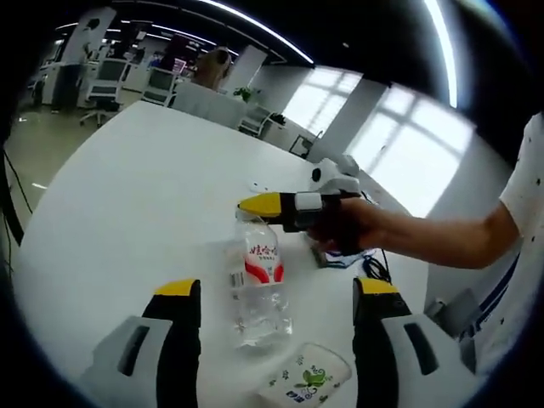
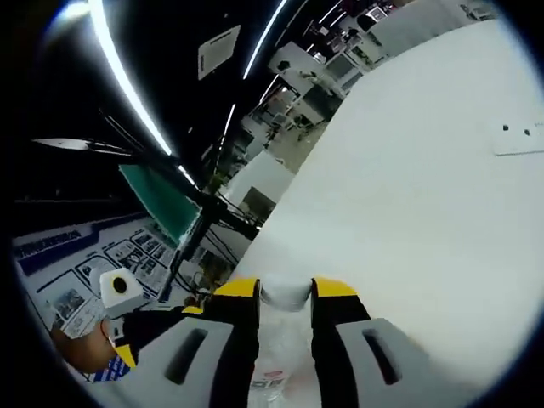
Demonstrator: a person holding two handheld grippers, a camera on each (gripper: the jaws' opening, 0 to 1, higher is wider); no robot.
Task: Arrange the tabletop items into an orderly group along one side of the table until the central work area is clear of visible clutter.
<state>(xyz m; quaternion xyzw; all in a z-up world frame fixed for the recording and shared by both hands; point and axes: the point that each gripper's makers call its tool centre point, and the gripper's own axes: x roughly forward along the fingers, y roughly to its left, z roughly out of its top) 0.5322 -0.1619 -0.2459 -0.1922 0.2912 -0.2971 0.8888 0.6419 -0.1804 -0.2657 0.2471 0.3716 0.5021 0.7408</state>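
The water bottle (image 1: 257,280) is shown upright on the white surface (image 1: 144,187), its cap (image 2: 285,293) gripped between the jaws of the right claw (image 2: 285,297), presumably for carrying toward one edge. The left claw (image 1: 276,293) is held released just short of it, a plastic packet (image 1: 310,378) lying between its jaws.

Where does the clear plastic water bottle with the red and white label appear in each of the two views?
Left gripper view: the clear plastic water bottle stands upright at lower centre, between the left gripper jaws, its top gripped by the right gripper.
Right gripper view: its white cap sits at bottom centre between the yellow-tipped jaws.
Shared landmark: the white table.
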